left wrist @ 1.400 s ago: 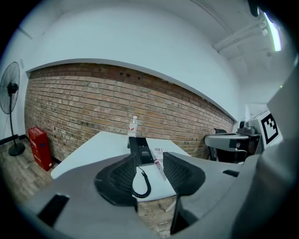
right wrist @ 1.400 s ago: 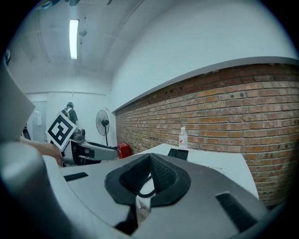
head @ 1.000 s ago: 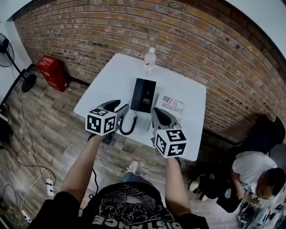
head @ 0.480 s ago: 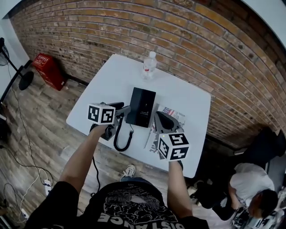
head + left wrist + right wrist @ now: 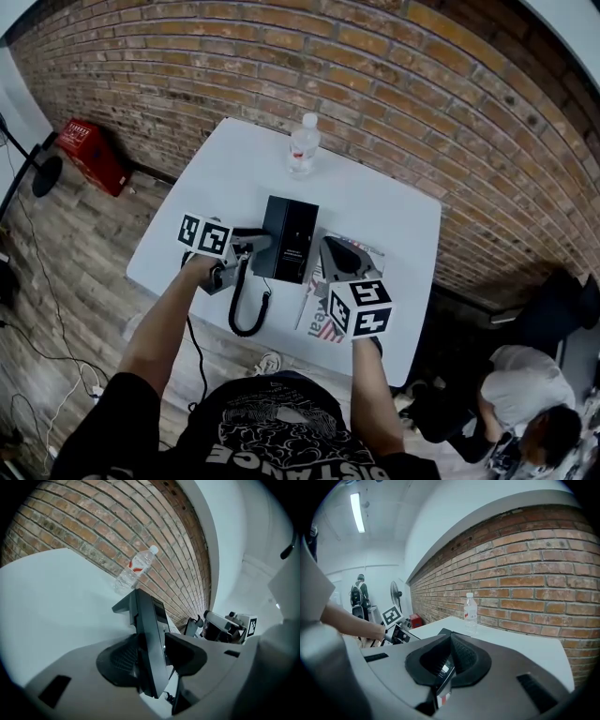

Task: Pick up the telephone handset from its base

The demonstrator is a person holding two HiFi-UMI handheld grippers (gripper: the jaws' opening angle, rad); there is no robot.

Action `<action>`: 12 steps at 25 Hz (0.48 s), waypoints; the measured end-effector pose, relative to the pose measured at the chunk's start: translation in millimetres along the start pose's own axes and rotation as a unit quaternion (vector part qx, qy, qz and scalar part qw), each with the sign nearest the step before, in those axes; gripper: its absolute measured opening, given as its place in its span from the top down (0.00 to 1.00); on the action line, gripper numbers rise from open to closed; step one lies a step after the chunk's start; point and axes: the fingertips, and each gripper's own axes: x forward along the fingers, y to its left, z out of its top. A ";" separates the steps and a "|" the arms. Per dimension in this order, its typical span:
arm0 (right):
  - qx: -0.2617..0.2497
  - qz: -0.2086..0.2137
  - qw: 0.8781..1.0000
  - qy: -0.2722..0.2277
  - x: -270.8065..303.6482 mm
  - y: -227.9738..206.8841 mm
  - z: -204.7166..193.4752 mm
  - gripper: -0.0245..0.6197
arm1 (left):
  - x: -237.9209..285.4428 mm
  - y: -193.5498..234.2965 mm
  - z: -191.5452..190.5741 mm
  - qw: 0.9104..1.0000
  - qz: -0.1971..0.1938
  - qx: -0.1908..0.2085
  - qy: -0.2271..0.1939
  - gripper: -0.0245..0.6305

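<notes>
A black telephone lies in the middle of the white table; its handset is hard to tell from the base, black on black. A coiled cord loops off its near left corner. My left gripper sits at the phone's left edge, and its jaws have just opened a little wider. In the left gripper view the phone's dark body stands edge-on between the open jaws, with the pads apart from it. My right gripper hovers just right of the phone over a printed flyer, its jaws shut on nothing.
A water bottle stands upright at the table's far side, near the brick wall. A red box and a fan stand are on the floor at left. A person crouches at lower right.
Both grippers have moved forward to the phone. The left one has sunk and rolled, its marker cube now tilted, and reached the phone's left edge. The right one now hangs over the flyer.
</notes>
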 end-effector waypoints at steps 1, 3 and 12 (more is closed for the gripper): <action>0.000 0.000 1.000 0.000 2.0 -1.7 -0.1 0.96 | 0.9 2.2 0.9 1.000 -0.005 -0.007 0.002 0.69; 0.001 0.000 1.000 0.002 5.5 -4.4 -1.3 0.96 | 3.4 6.0 0.3 1.000 -0.015 -0.020 0.006 0.69; 0.008 -0.004 1.000 0.010 12.4 -17.7 -7.9 0.96 | 12.8 7.3 -1.3 0.995 -0.068 -0.076 0.023 0.80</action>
